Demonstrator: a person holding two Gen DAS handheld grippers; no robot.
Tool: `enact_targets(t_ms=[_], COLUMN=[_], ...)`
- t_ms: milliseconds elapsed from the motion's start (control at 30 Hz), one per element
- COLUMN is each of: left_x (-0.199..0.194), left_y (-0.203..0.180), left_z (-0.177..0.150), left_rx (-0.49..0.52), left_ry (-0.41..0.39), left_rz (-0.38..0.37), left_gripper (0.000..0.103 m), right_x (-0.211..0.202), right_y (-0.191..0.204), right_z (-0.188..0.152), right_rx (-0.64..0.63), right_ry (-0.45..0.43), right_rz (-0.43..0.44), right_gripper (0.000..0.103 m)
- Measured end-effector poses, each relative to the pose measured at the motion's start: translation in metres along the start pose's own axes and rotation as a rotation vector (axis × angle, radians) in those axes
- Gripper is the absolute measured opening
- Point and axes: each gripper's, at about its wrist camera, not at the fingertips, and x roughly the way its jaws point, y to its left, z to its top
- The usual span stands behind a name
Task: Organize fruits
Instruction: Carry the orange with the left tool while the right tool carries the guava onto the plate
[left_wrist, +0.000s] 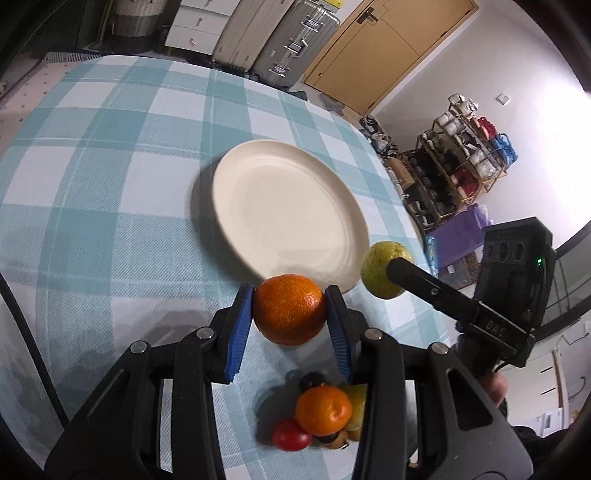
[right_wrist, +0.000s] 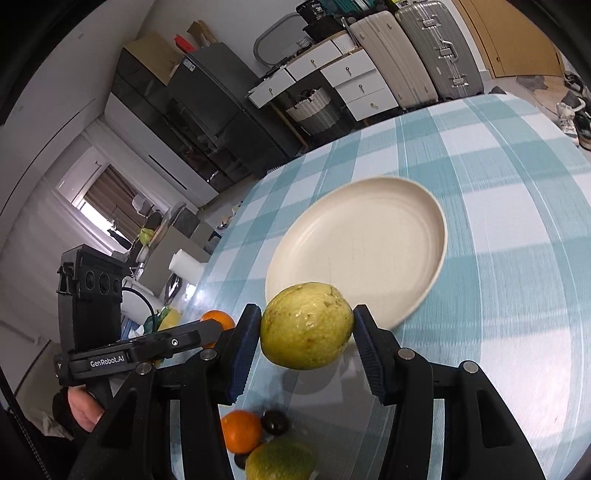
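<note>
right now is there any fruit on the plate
No, the plate is bare; the orange is clamped in the left gripper and the yellow-green fruit in the right gripper.

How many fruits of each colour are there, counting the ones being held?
Orange fruits: 2, held orange, pile orange
Yellow-green fruits: 2, held green fruit, pile green fruit
Red fruit: 1
Dark fruit: 1
Total: 6 clearly seen; the pile may hide more.

Fruit pile: half-hidden behind the left gripper's fingers, kinds hard to tell.
Bottom lemon: cut off by the frame edge.
Plate rim: blurred.
Shelf items: too small to make out.
</note>
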Motion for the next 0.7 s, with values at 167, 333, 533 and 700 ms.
enact_targets(t_ms=[167,333,533,700], left_x=[0.007,0.018,0.045,0.067], left_y=[-0.007,-0.012,-0.011,-0.010], left_z=[0.027,0.059,0.100,0.123], left_rx=[0.027,0.041,0.038,0.038], left_ry=[0.002,-0.009,0.006,0.022], left_rz=[-0.003,0.004,0.017,0.024], left_gripper=[0.036,0.036,0.036,0.036], right_x=[0.001,0.007,0.026,0.046], right_y=[-0.004,-0.003,-0.001,-0.007], right_z=[0.019,0.045,0.070,0.083], right_rx=[-0.007,-0.052,-0.105,-0.105], right_ry=[-0.013,-0.014,-0.006,0.002], right_rz=[-0.013,-0.054,-0.077,-0.092], right_gripper=[0.052,0.052,0.052,0.052])
